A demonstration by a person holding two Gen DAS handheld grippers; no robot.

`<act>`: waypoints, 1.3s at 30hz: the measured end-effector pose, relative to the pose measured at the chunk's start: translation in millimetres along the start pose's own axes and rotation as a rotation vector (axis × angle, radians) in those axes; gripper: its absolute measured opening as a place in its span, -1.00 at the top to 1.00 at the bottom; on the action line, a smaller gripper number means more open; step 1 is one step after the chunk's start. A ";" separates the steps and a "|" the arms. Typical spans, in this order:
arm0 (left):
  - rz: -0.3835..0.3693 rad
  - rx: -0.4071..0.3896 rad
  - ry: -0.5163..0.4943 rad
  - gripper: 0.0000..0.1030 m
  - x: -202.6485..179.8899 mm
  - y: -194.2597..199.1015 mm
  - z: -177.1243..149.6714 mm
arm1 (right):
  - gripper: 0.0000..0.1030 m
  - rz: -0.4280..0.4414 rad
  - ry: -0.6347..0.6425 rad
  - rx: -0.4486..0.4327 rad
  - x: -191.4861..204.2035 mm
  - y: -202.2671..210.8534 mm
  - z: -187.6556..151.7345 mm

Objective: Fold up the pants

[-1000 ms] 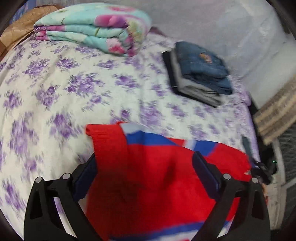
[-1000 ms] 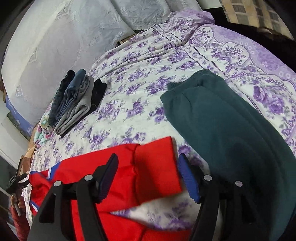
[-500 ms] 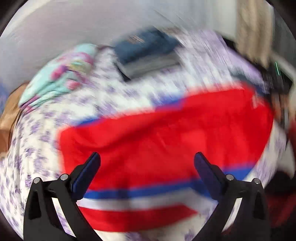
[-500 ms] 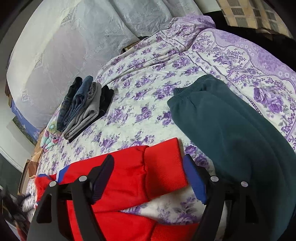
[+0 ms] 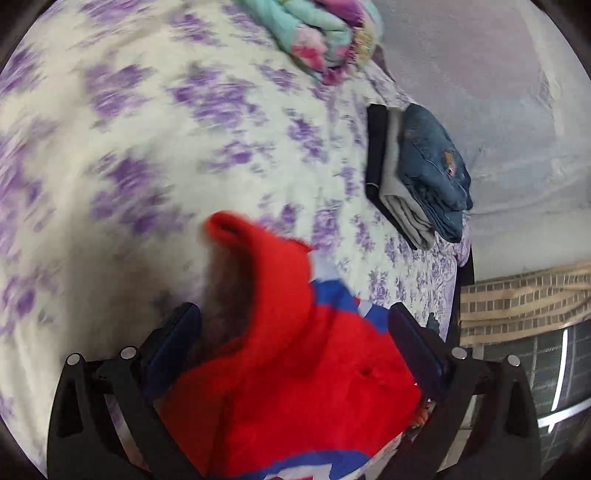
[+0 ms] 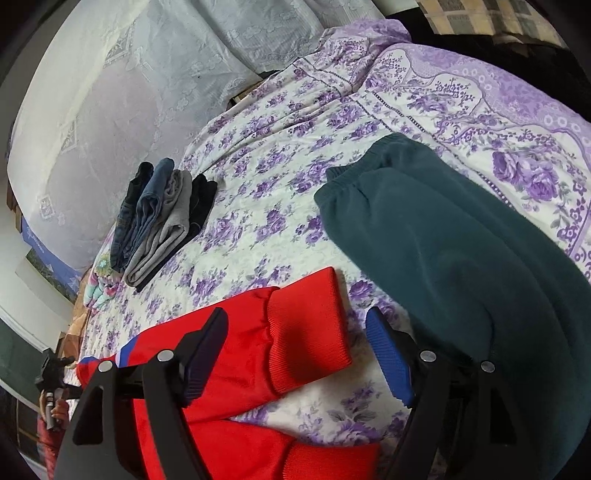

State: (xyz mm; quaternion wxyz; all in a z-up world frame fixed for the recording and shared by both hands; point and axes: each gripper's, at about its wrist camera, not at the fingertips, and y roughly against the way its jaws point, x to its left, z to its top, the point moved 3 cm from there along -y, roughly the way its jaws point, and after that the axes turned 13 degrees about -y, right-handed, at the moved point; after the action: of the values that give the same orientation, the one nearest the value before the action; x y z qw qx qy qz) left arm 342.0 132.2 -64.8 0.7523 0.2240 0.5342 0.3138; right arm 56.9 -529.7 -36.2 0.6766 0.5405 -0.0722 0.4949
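Note:
Red pants with blue and white stripes (image 6: 280, 343) lie on the floral bedsheet (image 6: 280, 192), ribbed leg cuffs toward my right gripper (image 6: 295, 350). That gripper is open, its jaws straddling a cuff just above the cloth. In the left wrist view the pants' other end (image 5: 291, 354) is bunched up between the wide-open jaws of my left gripper (image 5: 295, 332), one corner standing up. I cannot tell whether the fingers touch the cloth. The left gripper also shows far left in the right wrist view (image 6: 55, 365).
Dark green pants (image 6: 454, 251) lie right of the red pair. A stack of folded jeans and grey pants (image 6: 162, 218) sits near the wall, also in the left wrist view (image 5: 417, 173). A folded floral quilt (image 5: 321, 33) lies beyond.
The left gripper has swung sharply, its view turning from the spread red pants to the bunched end. The right gripper has crept slightly forward over the cuff, still open.

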 end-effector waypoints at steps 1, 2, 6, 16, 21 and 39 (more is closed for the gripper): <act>0.007 0.001 -0.024 -0.92 -3.7 -6.2 3.3 | -0.52 0.004 0.001 0.003 0.5 -0.7 -0.6; 0.036 0.012 -0.059 -0.92 -6.7 -15.8 6.8 | -0.52 0.006 0.004 0.007 1.1 -1.6 -1.4; 0.085 -0.045 -0.217 -0.92 -15.1 -27.3 -5.5 | -0.52 0.005 -0.009 0.007 -3.7 -2.9 -3.7; -0.038 -0.142 -0.260 0.43 -39.5 -9.6 4.1 | -0.51 0.007 -0.022 0.012 -9.3 -7.0 -6.0; -0.056 -0.160 -0.313 0.55 -53.8 -4.0 -16.7 | -0.49 0.021 -0.050 0.006 -12.9 -1.8 -4.5; -0.140 -0.275 -0.363 0.67 -53.1 38.3 -114.9 | 0.15 -0.144 0.140 0.157 5.6 -41.5 19.3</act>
State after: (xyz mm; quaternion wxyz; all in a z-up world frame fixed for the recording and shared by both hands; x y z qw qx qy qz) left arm 212.2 121.6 -41.7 0.8794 0.1347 0.3567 0.2851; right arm 99.1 -538.8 -52.3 0.6691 0.5597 0.0532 0.4859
